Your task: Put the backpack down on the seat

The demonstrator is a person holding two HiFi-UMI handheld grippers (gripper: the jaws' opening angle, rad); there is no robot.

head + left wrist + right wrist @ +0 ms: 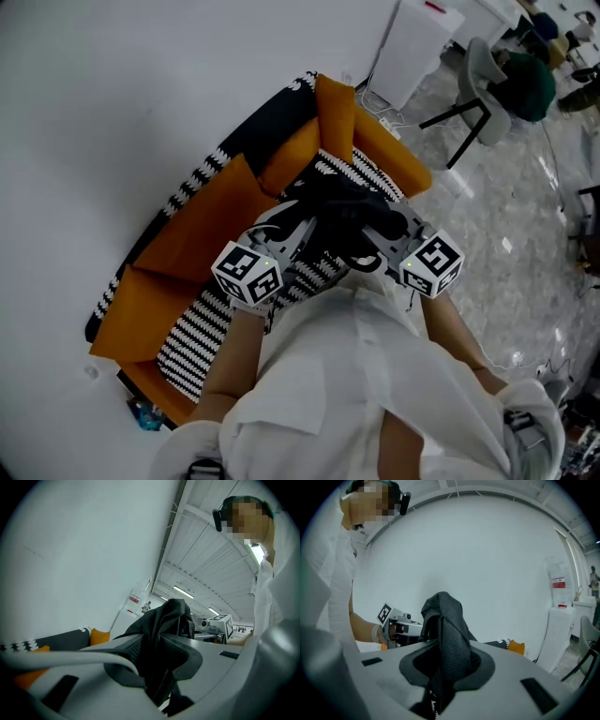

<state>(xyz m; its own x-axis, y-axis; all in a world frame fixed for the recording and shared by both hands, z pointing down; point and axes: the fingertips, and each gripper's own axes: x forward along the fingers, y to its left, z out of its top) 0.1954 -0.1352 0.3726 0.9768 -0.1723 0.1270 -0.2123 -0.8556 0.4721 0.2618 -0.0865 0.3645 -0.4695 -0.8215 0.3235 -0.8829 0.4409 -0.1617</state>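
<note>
Nothing legible; the red label [435, 7] on the white cabinet [412, 52] looks too blurred.

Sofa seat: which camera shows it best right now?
Head view: the striped seat shows from above, beneath the backpack. The left gripper view catches only an orange cushion and the dark backrest; the right gripper view, just an orange corner.

We see a white wall [141, 94] and, standing against it, a tall white box [417, 47] with a red label. Near it, on the pale speckled floor [506, 216], is a grey chair [478, 84] with a dark green bundle [527, 84] on it. A small blue thing [145, 415] lies by the wall.
</note>
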